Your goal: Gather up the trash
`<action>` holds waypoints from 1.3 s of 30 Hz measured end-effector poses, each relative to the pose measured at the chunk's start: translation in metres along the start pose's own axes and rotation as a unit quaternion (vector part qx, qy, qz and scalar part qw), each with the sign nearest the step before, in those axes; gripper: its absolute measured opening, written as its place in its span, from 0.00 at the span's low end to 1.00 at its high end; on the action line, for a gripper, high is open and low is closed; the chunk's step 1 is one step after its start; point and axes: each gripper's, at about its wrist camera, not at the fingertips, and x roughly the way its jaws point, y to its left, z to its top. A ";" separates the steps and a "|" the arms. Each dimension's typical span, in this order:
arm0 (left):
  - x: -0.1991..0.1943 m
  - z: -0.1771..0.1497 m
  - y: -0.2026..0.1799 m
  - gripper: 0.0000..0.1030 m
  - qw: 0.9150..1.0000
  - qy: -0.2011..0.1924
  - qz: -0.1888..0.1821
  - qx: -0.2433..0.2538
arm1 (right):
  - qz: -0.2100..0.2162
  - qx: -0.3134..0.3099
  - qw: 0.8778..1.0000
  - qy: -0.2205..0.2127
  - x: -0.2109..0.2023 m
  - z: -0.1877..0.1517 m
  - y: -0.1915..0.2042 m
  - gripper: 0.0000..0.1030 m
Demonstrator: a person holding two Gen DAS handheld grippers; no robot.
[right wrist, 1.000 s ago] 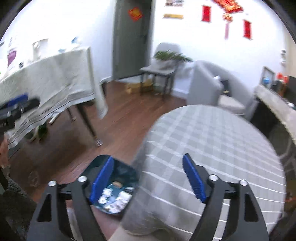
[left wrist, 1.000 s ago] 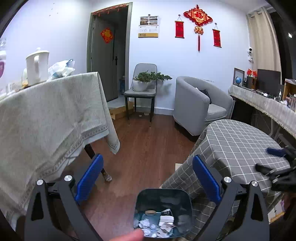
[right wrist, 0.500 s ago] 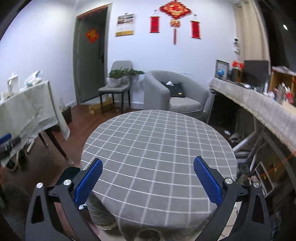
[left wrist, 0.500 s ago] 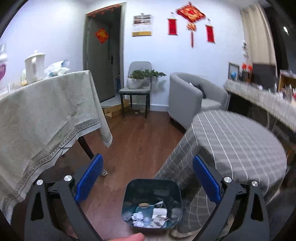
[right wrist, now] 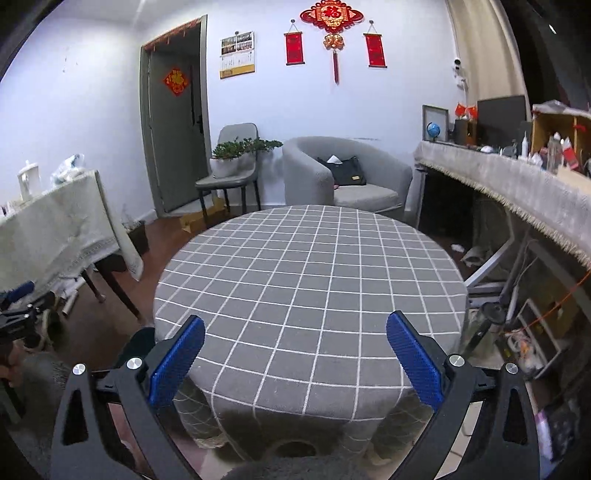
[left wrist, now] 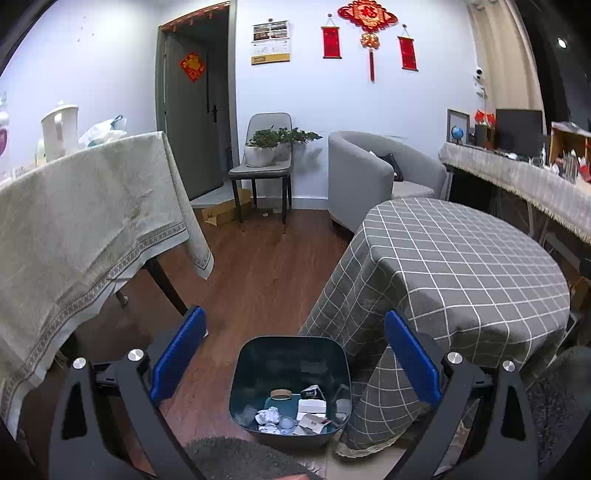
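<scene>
Left wrist view looks forward and downward from low beside the round checked surface [left wrist: 461,266], close above the trash bin [left wrist: 290,387] on the floor. Right wrist view faces squarely across the same surface [right wrist: 310,280] from its near edge. Both share the armchair [left wrist: 369,173], door [left wrist: 195,122] and wall hangings [left wrist: 367,22].
</scene>
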 end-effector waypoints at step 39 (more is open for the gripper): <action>0.005 -0.006 0.000 0.96 1.000 0.014 -0.007 -0.007 | 0.029 0.001 1.000 -0.002 -0.003 0.001 0.011 0.97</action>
